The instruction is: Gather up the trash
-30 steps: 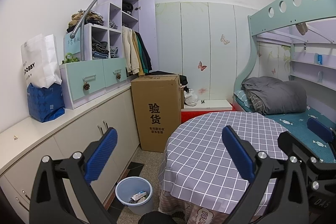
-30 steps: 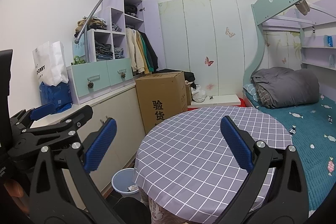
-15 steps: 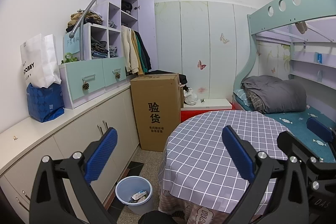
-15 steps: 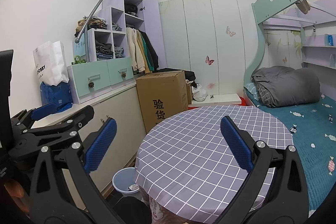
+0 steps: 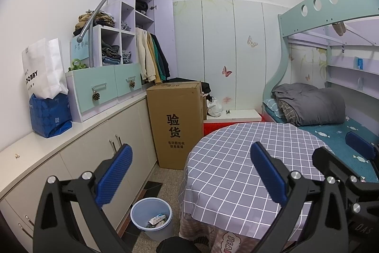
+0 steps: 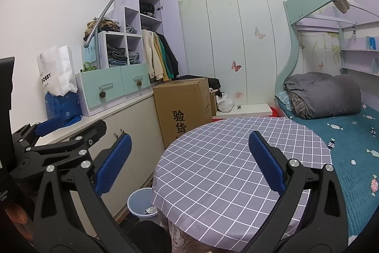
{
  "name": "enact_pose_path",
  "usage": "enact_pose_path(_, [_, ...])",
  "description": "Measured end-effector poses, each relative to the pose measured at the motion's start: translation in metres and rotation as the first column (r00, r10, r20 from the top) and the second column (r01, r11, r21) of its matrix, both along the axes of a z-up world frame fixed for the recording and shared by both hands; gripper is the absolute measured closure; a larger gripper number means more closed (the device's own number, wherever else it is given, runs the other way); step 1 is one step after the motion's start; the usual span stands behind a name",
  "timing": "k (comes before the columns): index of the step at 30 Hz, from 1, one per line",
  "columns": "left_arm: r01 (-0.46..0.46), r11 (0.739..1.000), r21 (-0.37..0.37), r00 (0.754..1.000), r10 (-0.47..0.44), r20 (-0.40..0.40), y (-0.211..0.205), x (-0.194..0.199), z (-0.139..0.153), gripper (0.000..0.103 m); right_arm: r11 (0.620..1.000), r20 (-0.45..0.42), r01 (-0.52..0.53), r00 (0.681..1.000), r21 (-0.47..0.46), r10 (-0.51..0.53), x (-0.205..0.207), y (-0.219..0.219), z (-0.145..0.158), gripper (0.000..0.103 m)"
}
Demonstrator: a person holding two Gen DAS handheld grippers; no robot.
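- Sitting on the floor below the left edge of the round desk, the blue trash bin is already holding a few scraps of paper and wrappers; no loose trash is showing on the checked cloth or on the visible floor, so I cannot tell what is left to collect.
- Hanging wide open over the near edge of the desk, the left tongs are gripping nothing, and the right tongs are equally spread and empty.
- Risking a wasted reach: with no target in view, a move toward the desk is likely closing on bare cloth and dragging it off the desk's edge.
- Crowding is a second hazard: both tongs are sitting close side by side, so swinging either one across is liable to knock the other.
- Tipping the bin is possible if it is gripped by its thin rim from above; it is standing in a narrow gap between the desk's skirt and the cabinet, leaving little room.
- Mistaking the white plastic bag beside the cardboard box for trash is a further risk.
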State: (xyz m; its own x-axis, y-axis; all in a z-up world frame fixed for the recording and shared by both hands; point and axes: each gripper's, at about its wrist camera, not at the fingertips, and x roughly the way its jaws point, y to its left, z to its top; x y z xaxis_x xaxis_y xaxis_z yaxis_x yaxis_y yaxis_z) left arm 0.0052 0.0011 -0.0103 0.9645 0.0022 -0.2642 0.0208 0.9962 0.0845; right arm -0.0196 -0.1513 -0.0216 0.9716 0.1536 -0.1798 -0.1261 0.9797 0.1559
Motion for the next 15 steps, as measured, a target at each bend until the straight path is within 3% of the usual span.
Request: enact_pose_path(15, [0.000, 1.000, 0.001, 1.000, 0.000, -0.004, 0.0005, 0.0006, -0.0002, 0.005, 1.000, -0.008, -0.003, 1.000, 0.003, 0.003, 0.0005, 0.0019, -0.0040, 0.006])
